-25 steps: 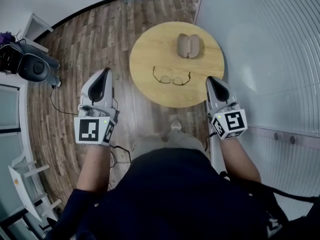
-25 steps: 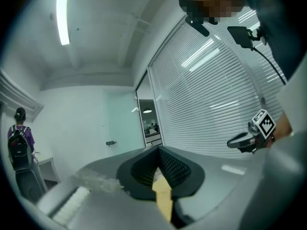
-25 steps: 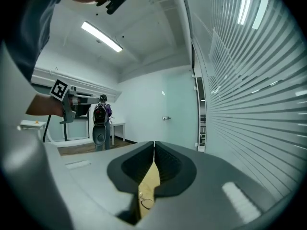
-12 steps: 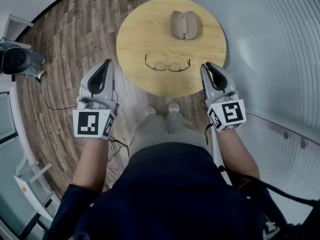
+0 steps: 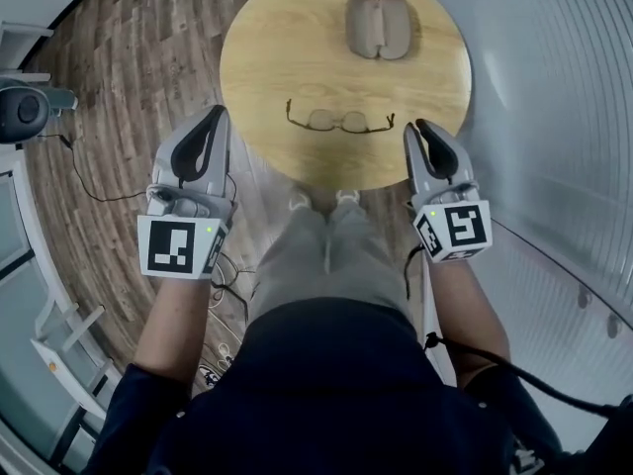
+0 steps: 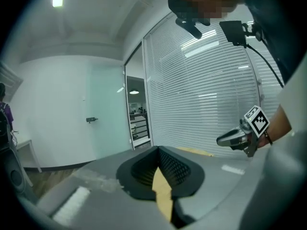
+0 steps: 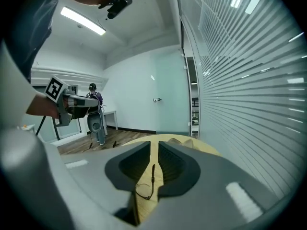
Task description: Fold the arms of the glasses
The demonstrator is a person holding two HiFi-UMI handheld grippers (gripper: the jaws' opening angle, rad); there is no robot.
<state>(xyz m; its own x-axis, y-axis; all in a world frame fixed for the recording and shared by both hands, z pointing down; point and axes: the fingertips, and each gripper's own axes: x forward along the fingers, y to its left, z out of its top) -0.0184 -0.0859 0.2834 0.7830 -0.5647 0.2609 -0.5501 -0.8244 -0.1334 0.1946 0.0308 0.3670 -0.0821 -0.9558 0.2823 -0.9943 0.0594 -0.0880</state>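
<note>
Thin-rimmed glasses lie on the round wooden table with both arms spread out toward me. An open beige case rests farther back. My left gripper hovers off the table's left front edge, fingertips together and nothing in them. The right gripper hangs at the right front edge, beside the glasses' right arm without touching it. Its jaws are opening with nothing between them. In the right gripper view, the glasses and the case show through the gap of that gripper.
Wooden floor surrounds the table. A glass wall with blinds runs along the right. A black device with a cable and white frames stand at the left. My legs reach under the table's front edge. A person stands far back.
Both grippers have sunk and come up to the table's front edge. The right jaws have parted from shut. The glasses and case have stayed in place.
</note>
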